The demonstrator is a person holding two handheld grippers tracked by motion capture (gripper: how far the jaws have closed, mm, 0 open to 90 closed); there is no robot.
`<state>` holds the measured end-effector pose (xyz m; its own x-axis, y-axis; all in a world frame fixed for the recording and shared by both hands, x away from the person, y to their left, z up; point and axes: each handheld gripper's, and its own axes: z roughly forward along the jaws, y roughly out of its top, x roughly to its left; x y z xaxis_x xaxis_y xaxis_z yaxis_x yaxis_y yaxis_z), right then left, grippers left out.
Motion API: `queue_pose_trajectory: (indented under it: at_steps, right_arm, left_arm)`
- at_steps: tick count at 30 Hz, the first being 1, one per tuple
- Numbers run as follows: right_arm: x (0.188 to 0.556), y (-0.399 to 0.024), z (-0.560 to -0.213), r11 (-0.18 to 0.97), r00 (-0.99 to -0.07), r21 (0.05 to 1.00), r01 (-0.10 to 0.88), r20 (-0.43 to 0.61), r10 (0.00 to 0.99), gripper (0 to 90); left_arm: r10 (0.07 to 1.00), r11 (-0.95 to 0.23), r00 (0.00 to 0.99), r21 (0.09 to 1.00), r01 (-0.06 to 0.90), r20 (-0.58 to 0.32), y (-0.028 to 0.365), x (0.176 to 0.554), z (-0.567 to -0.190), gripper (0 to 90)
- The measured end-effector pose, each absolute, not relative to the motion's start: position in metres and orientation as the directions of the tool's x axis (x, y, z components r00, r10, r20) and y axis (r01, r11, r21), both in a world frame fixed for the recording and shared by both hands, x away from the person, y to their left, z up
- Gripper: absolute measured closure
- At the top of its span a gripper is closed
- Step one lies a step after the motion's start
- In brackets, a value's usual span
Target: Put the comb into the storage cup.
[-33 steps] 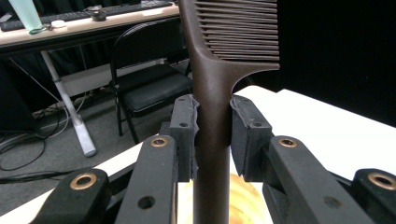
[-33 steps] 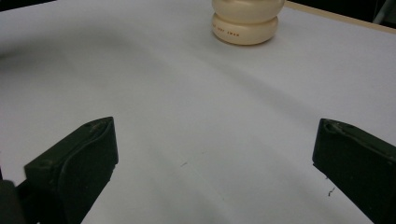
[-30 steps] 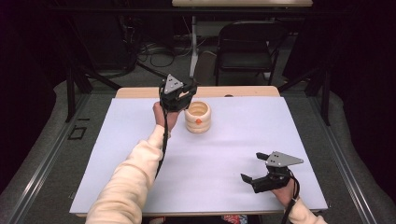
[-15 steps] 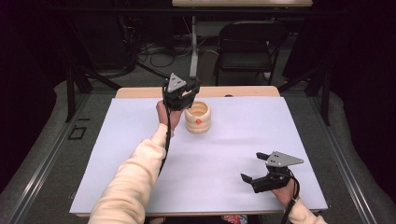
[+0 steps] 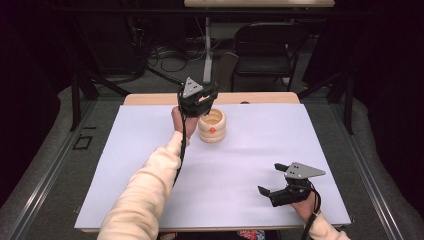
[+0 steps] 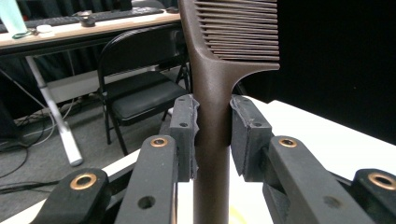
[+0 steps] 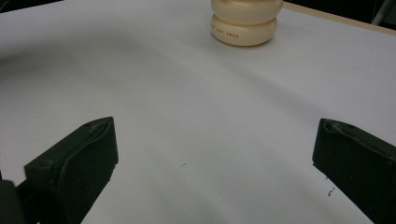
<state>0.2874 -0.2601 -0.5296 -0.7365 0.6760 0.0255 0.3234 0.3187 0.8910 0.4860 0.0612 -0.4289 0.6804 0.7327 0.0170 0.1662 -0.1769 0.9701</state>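
My left gripper (image 5: pixel 199 100) hovers at the back of the table, just over the left rim of a cream ribbed cup (image 5: pixel 212 126) with an orange dot. In the left gripper view my left gripper (image 6: pixel 212 128) is shut on the handle of a brown comb (image 6: pixel 212 79), whose toothed end sticks out past the pads. My right gripper (image 5: pixel 270 178) rests low near the front right of the white sheet, open with nothing between its jaws. From the right gripper view, my right gripper (image 7: pixel 215 154) faces the cup (image 7: pixel 246 23) across bare sheet.
A white sheet (image 5: pixel 150 150) covers the table, with a strip of wood (image 5: pixel 260 97) showing along the back edge. Beyond the table stand a black folding chair (image 5: pixel 265 50) and a desk with cables on the floor. Dark metal frame rails run along both sides.
My left gripper with the comb has drifted slightly to the right, closer over the cup. The right gripper has stayed still.
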Motion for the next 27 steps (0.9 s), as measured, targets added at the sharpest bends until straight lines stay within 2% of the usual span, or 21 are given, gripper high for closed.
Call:
queue_pose_trajectory:
  at_steps: [27]
  right_arm:
    - [0.287,-0.261,-0.529,0.319,-0.737,0.892,0.32,0.023,0.676,0.0]
  left_arm:
    - [0.74,-0.139,0.673,0.978,0.157,-0.003,0.053,0.499,-0.442,72.7]
